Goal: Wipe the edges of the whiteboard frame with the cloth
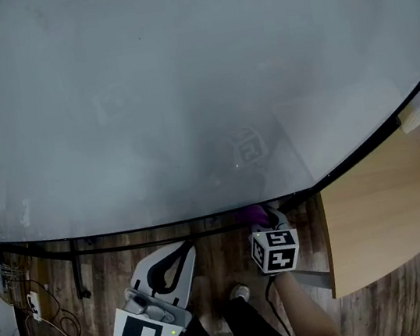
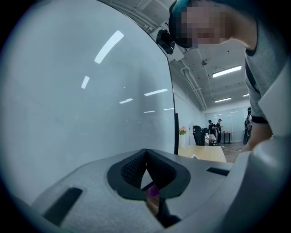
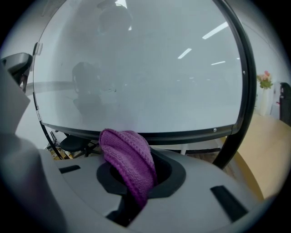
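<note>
The right gripper is clamped on the purple cloth, bunched just ahead of its jaws and close under the whiteboard frame, while the left gripper, jaws together on nothing, hangs beside it, so most edges probably remain unwiped.

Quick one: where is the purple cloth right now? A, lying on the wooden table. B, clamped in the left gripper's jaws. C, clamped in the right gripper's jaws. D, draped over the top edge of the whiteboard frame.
C: the right gripper view shows the purple knitted cloth pinched in the jaws of the right gripper, just below the whiteboard frame, while the left gripper has its jaws together on nothing.
</note>
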A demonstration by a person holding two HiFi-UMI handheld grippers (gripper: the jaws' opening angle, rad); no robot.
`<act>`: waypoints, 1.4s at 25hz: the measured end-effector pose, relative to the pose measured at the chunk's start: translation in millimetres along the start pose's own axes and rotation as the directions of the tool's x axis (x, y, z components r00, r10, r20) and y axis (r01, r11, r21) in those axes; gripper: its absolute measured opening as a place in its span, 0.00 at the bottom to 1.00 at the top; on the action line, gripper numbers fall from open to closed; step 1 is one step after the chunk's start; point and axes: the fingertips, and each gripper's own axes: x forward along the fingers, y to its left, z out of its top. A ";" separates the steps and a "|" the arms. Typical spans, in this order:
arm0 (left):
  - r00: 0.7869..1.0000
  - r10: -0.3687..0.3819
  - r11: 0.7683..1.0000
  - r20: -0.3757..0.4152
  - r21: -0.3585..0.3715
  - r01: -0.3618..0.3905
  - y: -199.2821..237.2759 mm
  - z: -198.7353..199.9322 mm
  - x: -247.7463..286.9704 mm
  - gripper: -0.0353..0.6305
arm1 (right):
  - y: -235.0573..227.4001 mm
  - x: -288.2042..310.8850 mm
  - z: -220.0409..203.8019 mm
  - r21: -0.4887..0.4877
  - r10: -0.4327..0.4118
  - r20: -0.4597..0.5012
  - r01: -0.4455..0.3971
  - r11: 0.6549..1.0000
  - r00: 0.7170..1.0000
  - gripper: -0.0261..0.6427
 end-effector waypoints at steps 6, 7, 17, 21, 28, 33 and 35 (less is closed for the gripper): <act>1.000 -0.002 1.000 -0.002 0.004 0.002 -16.6 0.0 13.2 0.08 | -30.5 -6.7 -0.2 0.022 -0.027 0.003 0.027 0.999 1.000 0.11; 1.000 -0.003 1.000 -0.001 0.005 0.003 -18.8 0.2 14.7 0.08 | -35.3 -8.0 -0.4 0.028 -0.034 0.003 0.034 0.999 0.999 0.11; 1.000 -0.021 1.000 -0.007 0.013 0.021 -43.1 0.0 34.7 0.08 | -85.0 -18.5 -0.3 0.069 -0.096 0.006 0.095 0.993 0.995 0.11; 1.000 -0.027 0.999 -0.013 0.016 0.027 -49.9 -0.2 43.7 0.08 | -104.9 -21.3 0.0 0.090 -0.121 0.006 0.120 0.989 0.993 0.11; 1.000 -0.026 0.999 -0.015 0.024 0.026 -56.7 2.1 51.9 0.08 | -128.3 -26.9 -0.1 0.121 -0.153 0.008 0.151 0.981 0.988 0.11; 1.000 -0.026 0.999 -0.013 0.024 0.027 -55.7 2.7 55.3 0.08 | -142.5 -28.4 0.3 0.140 -0.182 0.004 0.180 0.974 0.983 0.11; 1.000 -0.027 0.999 -0.015 0.023 0.028 -57.4 1.9 57.3 0.08 | -148.1 -29.3 -0.1 0.145 -0.188 0.005 0.185 0.972 0.982 0.11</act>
